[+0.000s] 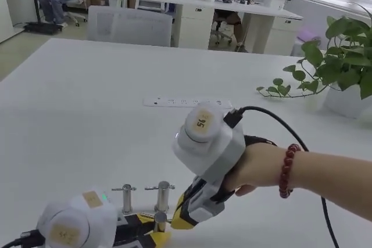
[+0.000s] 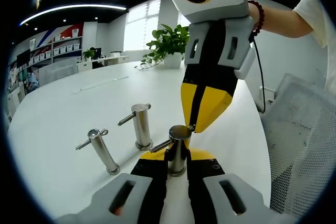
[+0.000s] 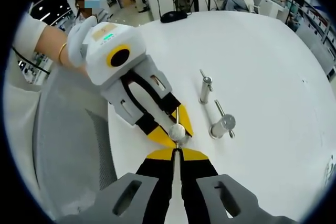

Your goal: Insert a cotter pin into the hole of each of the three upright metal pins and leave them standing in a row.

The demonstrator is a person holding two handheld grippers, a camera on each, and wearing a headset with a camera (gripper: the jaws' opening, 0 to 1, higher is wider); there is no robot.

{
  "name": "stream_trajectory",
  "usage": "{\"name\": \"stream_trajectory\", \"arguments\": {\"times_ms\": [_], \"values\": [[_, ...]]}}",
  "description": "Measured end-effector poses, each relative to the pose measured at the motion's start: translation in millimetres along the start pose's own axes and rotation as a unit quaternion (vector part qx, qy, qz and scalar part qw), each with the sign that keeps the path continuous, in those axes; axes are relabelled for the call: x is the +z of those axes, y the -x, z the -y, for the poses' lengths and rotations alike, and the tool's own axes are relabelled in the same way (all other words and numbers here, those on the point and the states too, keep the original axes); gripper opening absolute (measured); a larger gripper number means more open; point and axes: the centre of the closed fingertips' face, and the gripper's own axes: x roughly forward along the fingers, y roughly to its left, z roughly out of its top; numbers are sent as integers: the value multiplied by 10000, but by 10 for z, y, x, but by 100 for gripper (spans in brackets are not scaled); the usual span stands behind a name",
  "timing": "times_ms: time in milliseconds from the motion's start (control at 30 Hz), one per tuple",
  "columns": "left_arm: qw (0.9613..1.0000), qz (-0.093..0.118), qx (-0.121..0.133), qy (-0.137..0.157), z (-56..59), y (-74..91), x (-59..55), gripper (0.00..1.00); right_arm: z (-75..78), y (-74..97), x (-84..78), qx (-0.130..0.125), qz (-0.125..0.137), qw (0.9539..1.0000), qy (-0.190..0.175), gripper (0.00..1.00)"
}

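Three upright metal pins stand close together on the white table [image 1: 87, 114]. My left gripper [image 2: 177, 157] is shut on the lower shaft of the nearest metal pin [image 2: 178, 148], and a cotter pin [image 2: 159, 144] sticks out sideways through its top. My right gripper [image 2: 192, 128] comes down from above, its yellow tips shut on the other end of that cotter pin beside the pin's head. The middle metal pin [image 2: 142, 128] and the far metal pin [image 2: 103, 151] each carry a cotter pin. In the head view the right gripper [image 1: 174, 225] meets the left gripper [image 1: 152, 237] at the near pin [image 1: 160, 220].
A white power strip [image 1: 186, 102] lies mid-table. A potted plant [image 1: 343, 68] trails vines at the right edge. A mesh chair back [image 2: 302, 129] stands close beside the table edge on my side. Grey chairs [image 1: 131, 25] line the far edge.
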Motion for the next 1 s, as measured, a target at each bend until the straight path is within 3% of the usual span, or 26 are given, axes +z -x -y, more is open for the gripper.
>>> {"name": "stream_trajectory", "arguments": {"times_ms": [533, 1000], "values": [[10000, -11, 12, 15, 2, -3, -2, 12, -3, -15, 21, -36, 35, 10000, -34, 5], [9999, -95, 25, 45, -25, 5, -39, 18, 16, 4, -16, -117, 62, 9999, -49, 14]]}}
